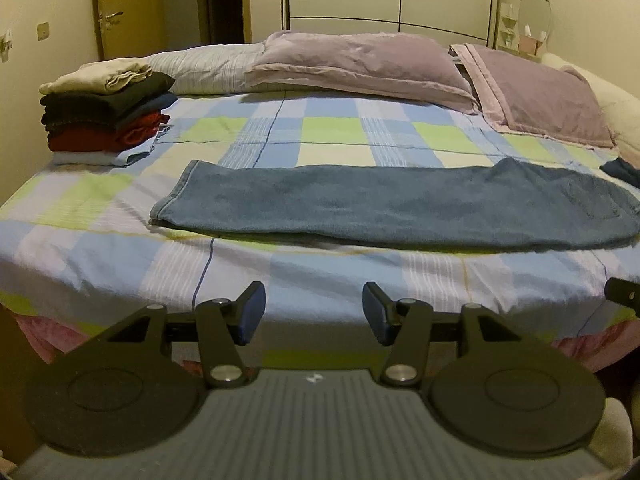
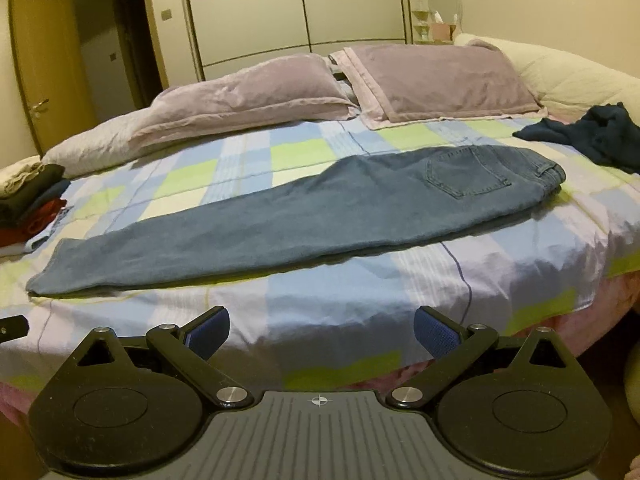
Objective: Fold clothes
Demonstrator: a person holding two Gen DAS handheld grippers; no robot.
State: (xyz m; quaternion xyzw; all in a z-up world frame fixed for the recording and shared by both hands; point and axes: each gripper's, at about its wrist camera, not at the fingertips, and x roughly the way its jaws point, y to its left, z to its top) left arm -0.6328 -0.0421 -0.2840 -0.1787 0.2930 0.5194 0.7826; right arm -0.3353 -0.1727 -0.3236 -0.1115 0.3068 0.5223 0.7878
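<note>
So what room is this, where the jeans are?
Most likely a bedroom: a big bed with a checked sheet, two purple pillows at its head, and a tall wardrobe behind. Jeans lie flat on the bed.

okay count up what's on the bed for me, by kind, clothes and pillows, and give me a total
Jeans laid out flat: 1
Stack of folded clothes: 1
Crumpled dark blue garment: 1
Lilac pillows: 2
Striped pillow: 1
Total: 6
</note>
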